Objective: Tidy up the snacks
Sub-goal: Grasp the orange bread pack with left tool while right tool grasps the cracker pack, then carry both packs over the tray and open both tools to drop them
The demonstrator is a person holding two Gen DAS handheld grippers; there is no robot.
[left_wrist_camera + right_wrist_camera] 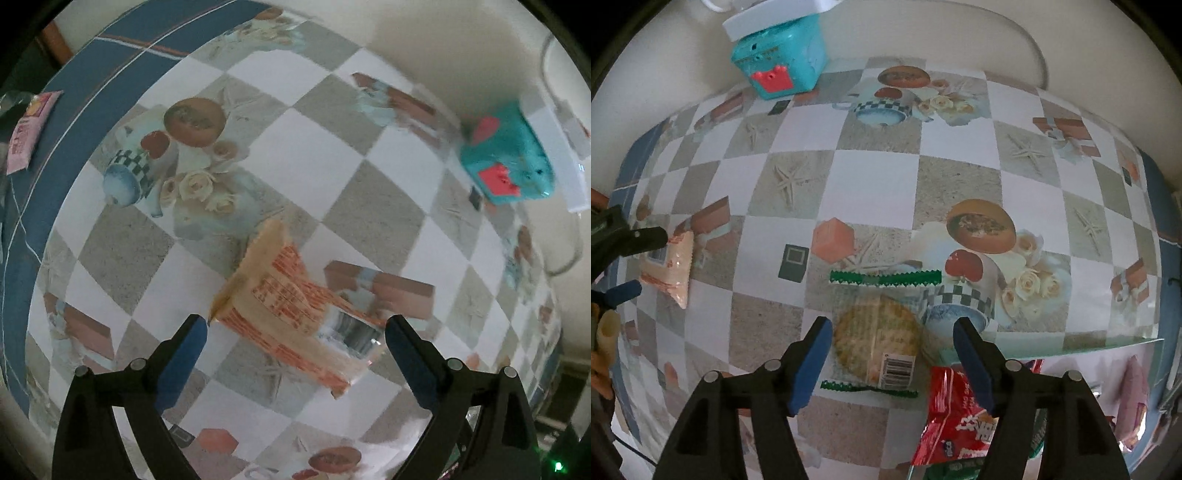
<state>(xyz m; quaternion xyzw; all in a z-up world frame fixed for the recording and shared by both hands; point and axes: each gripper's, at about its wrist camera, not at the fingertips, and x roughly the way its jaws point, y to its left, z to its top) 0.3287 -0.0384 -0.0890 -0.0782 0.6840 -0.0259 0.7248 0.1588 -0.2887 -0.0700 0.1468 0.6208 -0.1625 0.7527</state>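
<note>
An orange-and-cream snack packet (288, 299) lies on the checked tablecloth (314, 147). My left gripper (295, 323) points down over it, open, with one blue pad on either side of the packet and no grip that I can see. In the right wrist view, a clear packet with green crimped ends and a round cracker (877, 332) lies flat between the blue pads of my right gripper (892, 328), which stands open around it. The left gripper (628, 258) and its orange packet (674, 266) also show at the left edge of that view.
A teal box with red crown marks (508, 158) (779, 59) stands at the table's far edge by the wall. A red snack bag (956, 413) lies just right of the cracker packet. Pink packets (29, 129) (1134, 398) rest on the blue border.
</note>
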